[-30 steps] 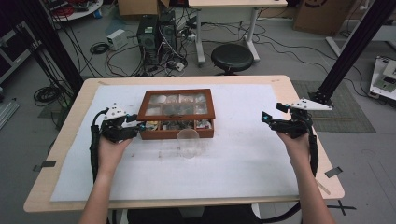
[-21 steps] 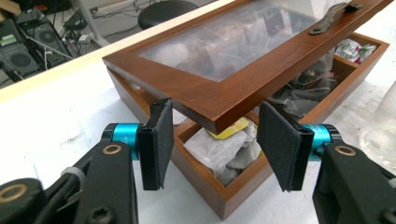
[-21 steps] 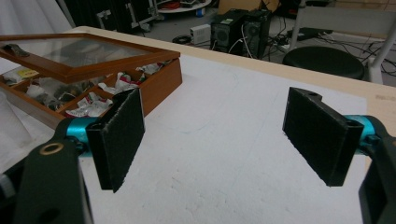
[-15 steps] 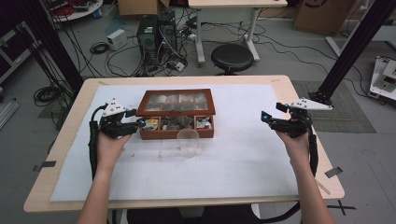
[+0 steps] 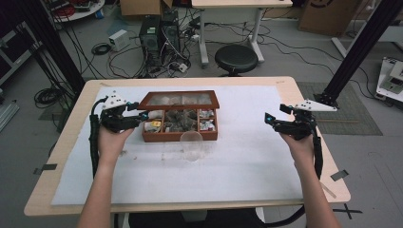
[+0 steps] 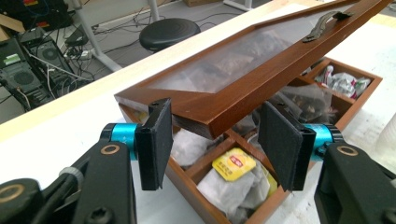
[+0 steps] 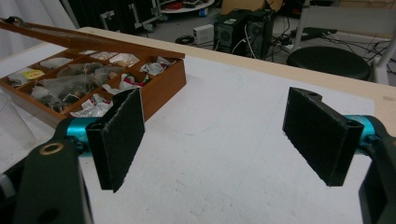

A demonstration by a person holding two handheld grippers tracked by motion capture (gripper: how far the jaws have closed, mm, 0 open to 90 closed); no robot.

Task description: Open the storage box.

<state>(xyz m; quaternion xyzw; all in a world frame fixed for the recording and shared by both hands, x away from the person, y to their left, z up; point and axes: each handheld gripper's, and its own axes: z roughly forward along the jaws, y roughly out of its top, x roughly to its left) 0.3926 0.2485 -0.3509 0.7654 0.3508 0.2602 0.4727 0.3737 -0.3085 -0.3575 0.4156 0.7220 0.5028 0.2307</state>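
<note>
A brown wooden tea box (image 5: 179,137) with several compartments of tea bags sits mid-table. Its glass-paned lid (image 5: 179,99) is tilted up off the box. My left gripper (image 5: 142,115) is at the box's left end. In the left gripper view the lid's (image 6: 243,70) near corner lies between the pads of my left gripper (image 6: 215,140) and seems to touch both. Those jaws have just been opening, with the corner still between them. A yellow-tagged tea bag (image 6: 232,163) lies below. My right gripper (image 5: 268,118) hovers open and empty over the white mat, right of the box (image 7: 163,88).
A clear plastic cup (image 5: 191,145) stands on the white mat (image 5: 247,180), touching the box's front wall. Behind the table are a black stool (image 5: 236,58), computer towers and cables. A black frame post (image 5: 361,42) rises at the right.
The left hand has risen a little and the lid's front edge has tilted higher off the box. The right hand has stayed still.
</note>
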